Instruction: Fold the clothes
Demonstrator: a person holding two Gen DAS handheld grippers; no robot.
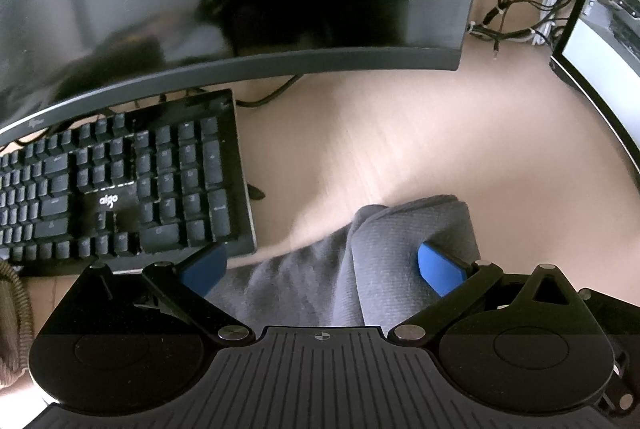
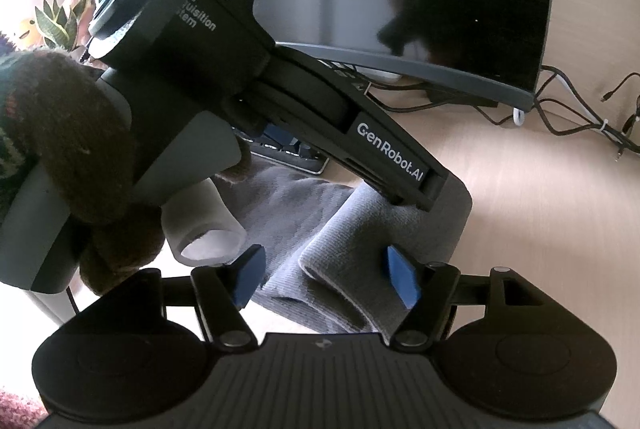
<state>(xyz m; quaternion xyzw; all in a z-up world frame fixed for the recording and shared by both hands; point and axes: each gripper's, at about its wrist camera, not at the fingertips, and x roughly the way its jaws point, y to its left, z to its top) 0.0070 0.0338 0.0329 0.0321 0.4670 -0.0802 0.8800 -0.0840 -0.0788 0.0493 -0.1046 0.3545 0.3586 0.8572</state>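
1. One grey knitted garment [image 1: 360, 249], soft and finely ribbed, lies folded on the pale wood-grain desk [image 1: 400, 133]. In the left wrist view it sits at 6 o'clock, just right of the keyboard [image 1: 120, 185].
2. Its long axis runs from 7 o'clock up to 1 o'clock in the right wrist view, where the rounded folded end [image 2: 448, 229] points toward the monitor [image 2: 440, 9].
3. The left gripper [image 1: 322, 265] has two blue pads spread wide, one at each side of the cloth, neither pressing it.
4. The right gripper [image 2: 326, 279] also stands spread; its blue fingers [image 2: 404, 283] flank a folded grey band without pinching it.
5. The left gripper's black body [image 2: 280, 81] lies over the garment's far end in the right wrist view, held by a hand in a brown knit sleeve [image 2: 76, 133].
6. Two glossy dark monitors, one black mechanical keyboard, and a tangle of cables [image 1: 520, 17] at 2 o'clock.
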